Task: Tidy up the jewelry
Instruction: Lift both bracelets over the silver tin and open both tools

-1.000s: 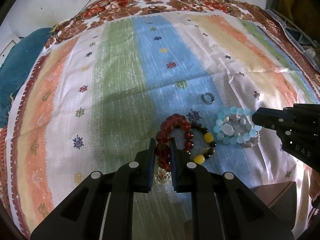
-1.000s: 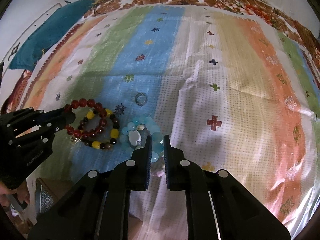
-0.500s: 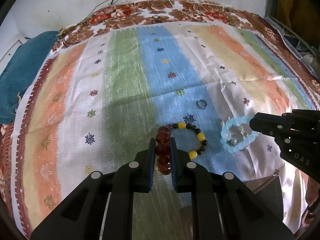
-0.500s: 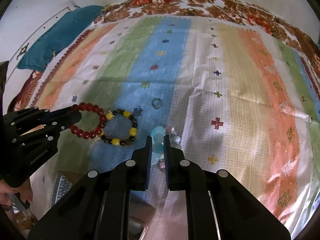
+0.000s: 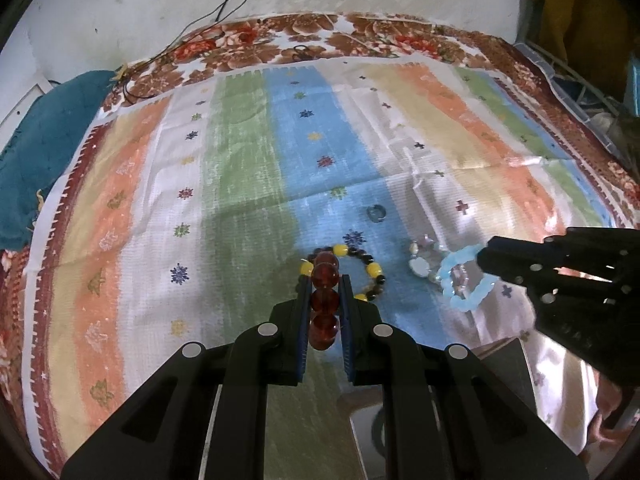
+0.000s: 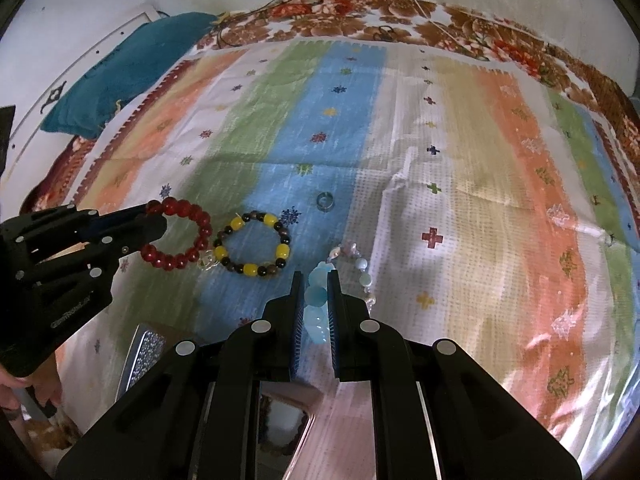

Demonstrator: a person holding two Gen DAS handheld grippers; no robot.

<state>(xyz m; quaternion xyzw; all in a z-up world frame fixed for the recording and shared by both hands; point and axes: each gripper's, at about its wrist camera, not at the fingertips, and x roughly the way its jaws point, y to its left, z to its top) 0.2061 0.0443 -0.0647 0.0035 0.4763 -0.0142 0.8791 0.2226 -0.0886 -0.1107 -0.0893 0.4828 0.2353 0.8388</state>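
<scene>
My left gripper is shut on a red bead bracelet, whose loop hangs from the tips in the right wrist view. My right gripper is shut on a light blue bead bracelet, which dangles from its tips in the left wrist view. A yellow-and-brown bead bracelet lies on the striped cloth between the two. A pale pearly bracelet lies just right of the blue one. A small ring rests farther back.
An open box with a mirror and a studded lid sits at the near edge under the grippers. A teal cushion lies at the back left. Cables run down the wall. A hand holds the left gripper.
Both grippers have risen and drawn back with their bracelets. The red bracelet has come off the yellow one, and the blue bracelet has come away from the pearly one.
</scene>
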